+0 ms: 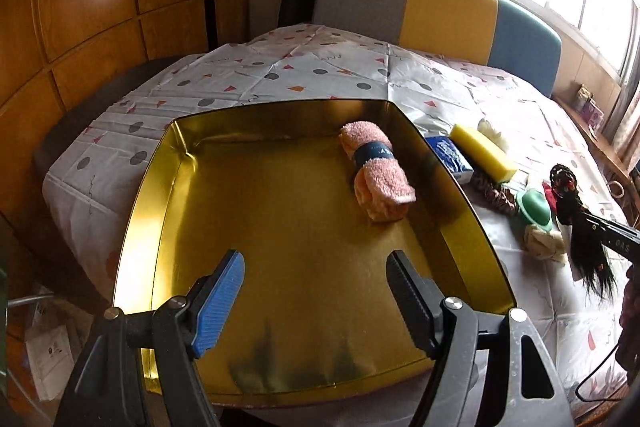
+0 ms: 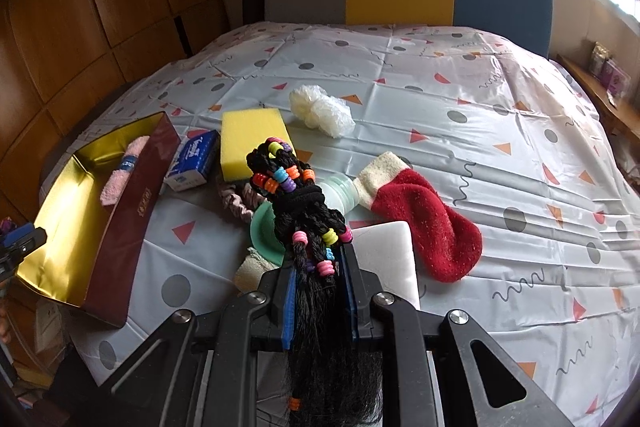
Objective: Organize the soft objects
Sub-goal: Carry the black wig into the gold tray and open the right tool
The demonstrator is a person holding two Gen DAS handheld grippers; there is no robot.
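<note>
Black braided hair (image 2: 304,211) with bright beads sits pinched tight in my right gripper (image 2: 320,267).
My left gripper (image 1: 316,291) gapes empty over the gold box (image 1: 168,187); pink towel (image 1: 376,175) inside, yellow sponge (image 2: 252,139) and red sock (image 2: 436,223) crowd nearby.

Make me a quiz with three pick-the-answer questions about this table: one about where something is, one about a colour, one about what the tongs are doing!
1. Where is the pink rolled towel?
A. inside the gold tin
B. on the chair
C. under the sponge

2. What colour is the sock lying on the tablecloth?
A. green
B. red with a cream cuff
C. purple

3. What are the right tongs doing?
A. standing open and empty
B. squeezing the sponge
C. shut on the beaded black braid

Answers: 1 A, the towel lies on the tin's gold floor. 2 B, the right wrist view shows it. 3 C, the braid is pinched between both pads.
</note>
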